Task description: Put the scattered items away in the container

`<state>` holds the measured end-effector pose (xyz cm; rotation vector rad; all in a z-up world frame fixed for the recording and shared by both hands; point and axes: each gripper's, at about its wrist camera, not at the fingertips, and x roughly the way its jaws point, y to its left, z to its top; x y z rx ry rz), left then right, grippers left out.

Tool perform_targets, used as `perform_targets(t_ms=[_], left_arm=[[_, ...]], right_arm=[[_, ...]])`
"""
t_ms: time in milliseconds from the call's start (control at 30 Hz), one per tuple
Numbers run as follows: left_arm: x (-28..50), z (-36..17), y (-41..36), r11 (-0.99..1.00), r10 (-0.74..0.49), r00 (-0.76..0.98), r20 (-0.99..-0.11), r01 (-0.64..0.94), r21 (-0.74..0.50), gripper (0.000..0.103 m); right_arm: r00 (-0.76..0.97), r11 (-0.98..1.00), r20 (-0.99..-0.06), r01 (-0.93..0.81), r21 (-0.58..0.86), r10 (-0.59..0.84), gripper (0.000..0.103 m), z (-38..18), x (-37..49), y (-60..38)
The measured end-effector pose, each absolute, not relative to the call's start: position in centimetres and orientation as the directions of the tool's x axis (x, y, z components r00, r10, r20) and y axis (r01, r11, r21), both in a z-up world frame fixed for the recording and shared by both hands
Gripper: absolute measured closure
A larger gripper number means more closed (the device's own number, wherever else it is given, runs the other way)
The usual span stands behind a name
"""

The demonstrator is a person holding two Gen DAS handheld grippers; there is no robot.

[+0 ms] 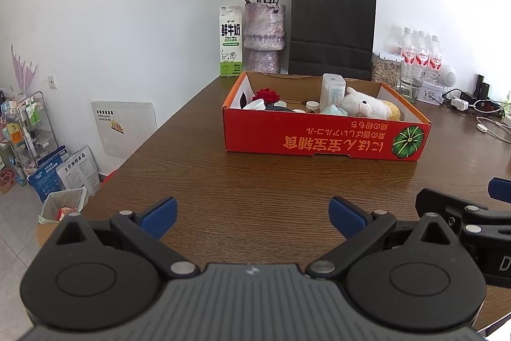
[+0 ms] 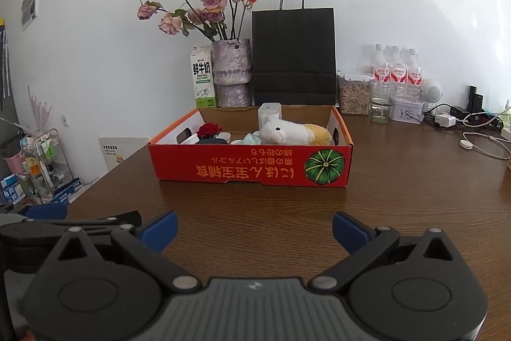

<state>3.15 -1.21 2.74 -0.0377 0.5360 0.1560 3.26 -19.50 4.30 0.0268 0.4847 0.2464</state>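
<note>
hovering left gripper [image 1: 252,218], right gripper [image 2: 255,230] (jaws spread); red box [image 2: 252,168] filled

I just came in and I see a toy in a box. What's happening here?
Someone is tidying up with two grabber tools. The left gripper and right gripper are both open and empty, hovering over the wooden table. The red box already holds a plush sheep, a red flower, a white container and some small bits. No loose items show on the table in front of the box.
</note>
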Motion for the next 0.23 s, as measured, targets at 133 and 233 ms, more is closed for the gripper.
perform_targets(t_ms=[133,233], left_arm=[[3.03,2.62,-1.09,0.988,0.128,0.856,-0.501,-0.153,-0.008,0.000],[3.08,2.58,-1.07,0.988,0.127,0.854,-0.504,-0.151,-0.006,0.000]], right_arm=[[0.857,0.971,-0.457,-0.226,0.083,0.238,0.000,4.29,3.28,-19.54],[0.858,0.971,-0.457,-0.225,0.077,0.235,0.000,4.27,3.30,-19.53]])
